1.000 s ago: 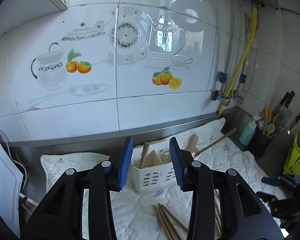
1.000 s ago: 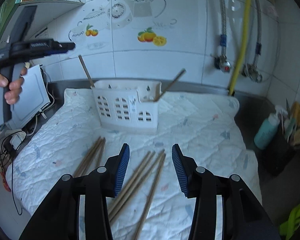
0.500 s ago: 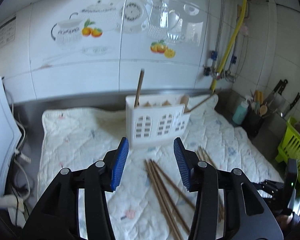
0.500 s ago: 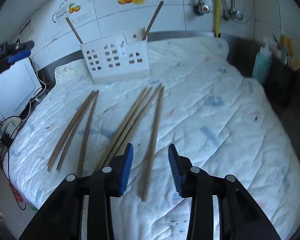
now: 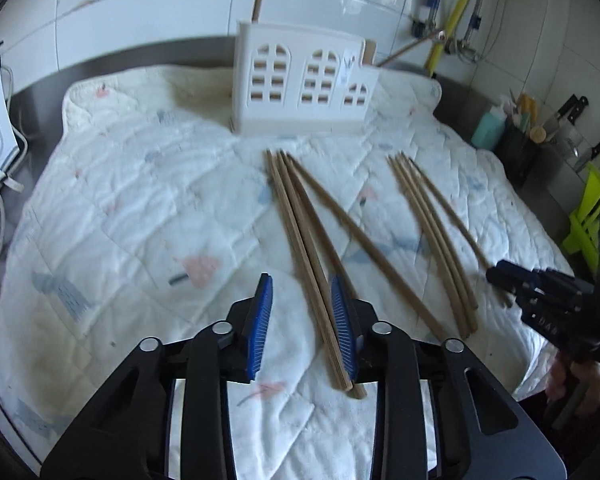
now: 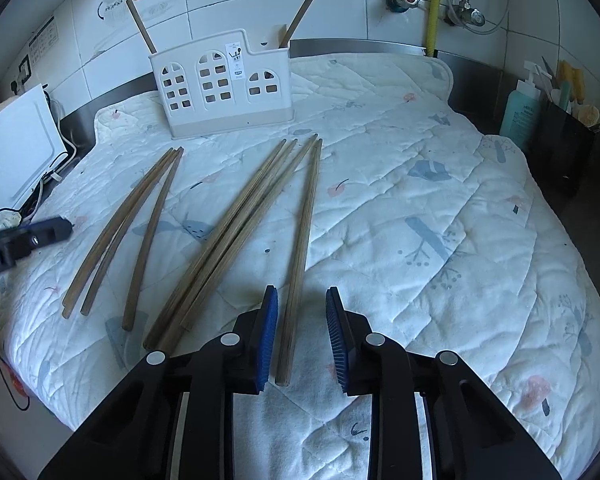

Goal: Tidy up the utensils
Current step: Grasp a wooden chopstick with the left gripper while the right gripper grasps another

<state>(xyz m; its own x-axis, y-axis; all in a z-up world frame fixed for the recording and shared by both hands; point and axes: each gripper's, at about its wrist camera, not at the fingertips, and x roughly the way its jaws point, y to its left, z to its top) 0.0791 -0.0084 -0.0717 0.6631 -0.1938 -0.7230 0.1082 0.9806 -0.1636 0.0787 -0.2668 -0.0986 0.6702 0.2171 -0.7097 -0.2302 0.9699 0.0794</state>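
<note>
Several long wooden chopsticks lie in two bundles on a white quilted mat (image 5: 140, 200). A white plastic utensil caddy (image 5: 304, 84) stands at the mat's far edge with two sticks upright in it; it also shows in the right wrist view (image 6: 224, 88). My left gripper (image 5: 302, 320) is open, low over the near ends of the left bundle (image 5: 300, 232), with sticks between its pads. My right gripper (image 6: 302, 336) is open around the near end of a single chopstick (image 6: 300, 248). The left gripper shows in the right wrist view (image 6: 24, 240); the right one shows in the left wrist view (image 5: 540, 296).
A white appliance (image 6: 12, 152) with cables sits left of the mat. A teal bottle (image 6: 520, 108) and a black holder (image 6: 564, 140) with utensils stand at the right, with knives (image 5: 572, 112) and a green rack (image 5: 592, 216) beyond. The tiled wall and yellow pipe (image 6: 434, 4) are behind.
Both grippers have dropped from facing the wall and caddy down to the mat, coming close over the near ends of the chopsticks. Both stayed open.
</note>
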